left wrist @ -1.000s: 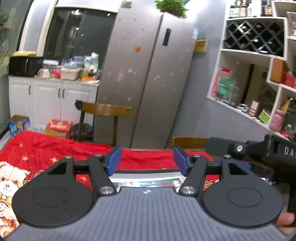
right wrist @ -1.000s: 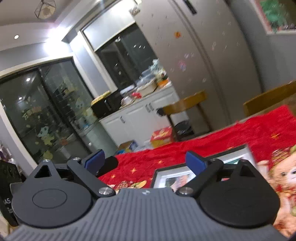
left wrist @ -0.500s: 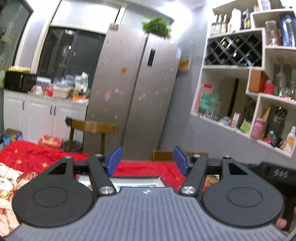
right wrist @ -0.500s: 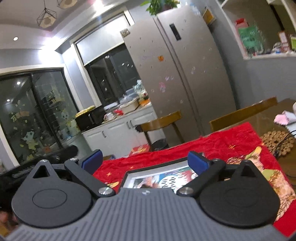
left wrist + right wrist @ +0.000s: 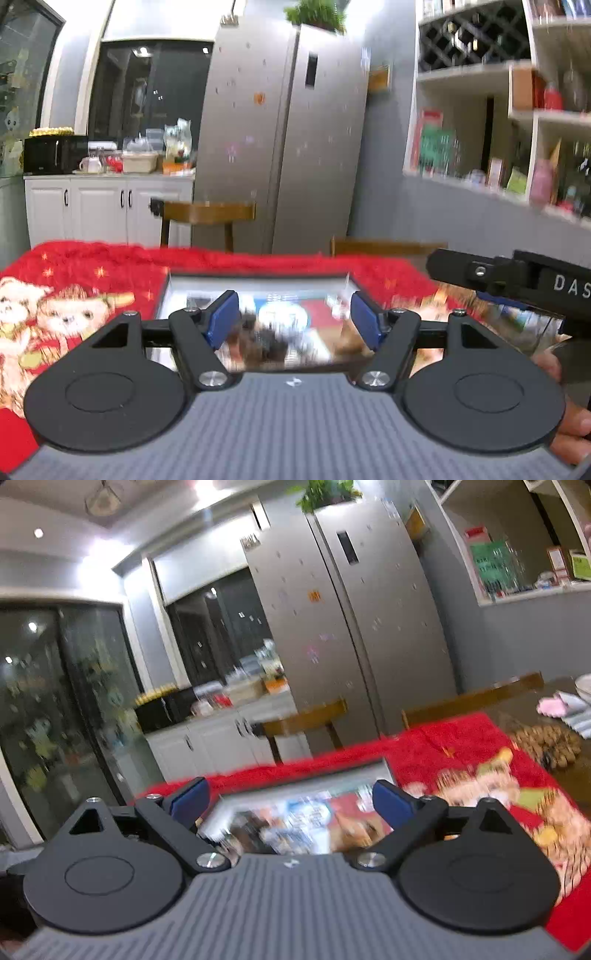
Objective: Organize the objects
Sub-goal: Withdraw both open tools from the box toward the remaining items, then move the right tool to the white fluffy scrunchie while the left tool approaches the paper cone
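A framed picture (image 5: pixel 258 291) lies flat on the red bear-print cloth (image 5: pixel 74 273) that covers the table, toward the cloth's far edge and roughly midway along it; its image is too blurred to read. The left gripper (image 5: pixel 293 319) hangs just above the frame's near edge, its blue pads wide apart and gripping nothing, the jaws having just been opening. The right gripper (image 5: pixel 291 803) hangs over the same frame, also wide apart and empty, its jaws having just been closing a little. Off the cloth's right edge the bare tabletop holds a woven trivet (image 5: pixel 550 742) and a pink cloth (image 5: pixel 554 706). Two wooden chairs (image 5: pixel 207 214) stand at the table's far side before a steel refrigerator (image 5: pixel 295 140) topped by a plant (image 5: pixel 317 14). White cabinets (image 5: pixel 103 210) carry a cluttered counter, and wall shelves (image 5: pixel 517 122) fill the right.
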`<state>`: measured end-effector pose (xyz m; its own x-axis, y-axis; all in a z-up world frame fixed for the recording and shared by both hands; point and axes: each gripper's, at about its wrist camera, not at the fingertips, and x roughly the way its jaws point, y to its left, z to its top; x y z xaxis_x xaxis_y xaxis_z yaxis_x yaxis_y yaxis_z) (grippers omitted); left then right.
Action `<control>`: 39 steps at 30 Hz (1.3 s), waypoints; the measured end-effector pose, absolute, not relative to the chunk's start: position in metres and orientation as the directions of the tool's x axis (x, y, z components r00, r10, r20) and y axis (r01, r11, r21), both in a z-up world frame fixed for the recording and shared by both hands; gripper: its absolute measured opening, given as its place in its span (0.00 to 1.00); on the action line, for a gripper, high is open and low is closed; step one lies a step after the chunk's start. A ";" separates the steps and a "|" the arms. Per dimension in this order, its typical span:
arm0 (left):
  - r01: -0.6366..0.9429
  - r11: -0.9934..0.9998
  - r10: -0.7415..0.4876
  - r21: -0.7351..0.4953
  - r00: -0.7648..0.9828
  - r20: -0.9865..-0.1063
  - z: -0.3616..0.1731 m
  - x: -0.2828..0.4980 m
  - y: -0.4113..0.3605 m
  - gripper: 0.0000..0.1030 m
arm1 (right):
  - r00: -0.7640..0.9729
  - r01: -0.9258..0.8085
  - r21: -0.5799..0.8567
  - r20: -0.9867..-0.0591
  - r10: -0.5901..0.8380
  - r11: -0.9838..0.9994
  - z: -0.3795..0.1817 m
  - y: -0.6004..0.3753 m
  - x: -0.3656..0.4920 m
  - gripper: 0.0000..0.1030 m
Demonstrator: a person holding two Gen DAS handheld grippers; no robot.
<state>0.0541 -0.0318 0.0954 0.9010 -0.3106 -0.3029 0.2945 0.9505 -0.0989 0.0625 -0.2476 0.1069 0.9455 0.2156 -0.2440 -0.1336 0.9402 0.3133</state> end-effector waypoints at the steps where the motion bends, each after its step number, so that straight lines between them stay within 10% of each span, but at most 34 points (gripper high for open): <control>1: 0.286 0.954 -0.300 -0.090 0.899 -0.320 0.087 0.057 -0.035 0.70 | 0.934 -0.125 0.311 -0.283 0.218 0.942 0.100 -0.247 0.066 0.92; 16: 0.268 0.956 -0.290 -0.117 0.814 -0.503 0.008 0.106 -0.040 0.68 | 0.754 -0.100 0.428 -0.556 0.349 0.898 0.032 -0.244 0.106 0.64; 39: 0.295 0.954 -0.272 -0.053 0.777 -0.568 -0.012 0.117 -0.049 0.57 | 0.773 -0.029 0.412 -0.568 0.282 0.911 0.015 -0.238 0.108 0.53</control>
<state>0.1167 -0.0495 -0.0115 0.7770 -0.2716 -0.5679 0.2946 0.9541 -0.0533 0.1075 -0.2379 0.0146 0.7732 0.2819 -0.5680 -0.0291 0.9106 0.4123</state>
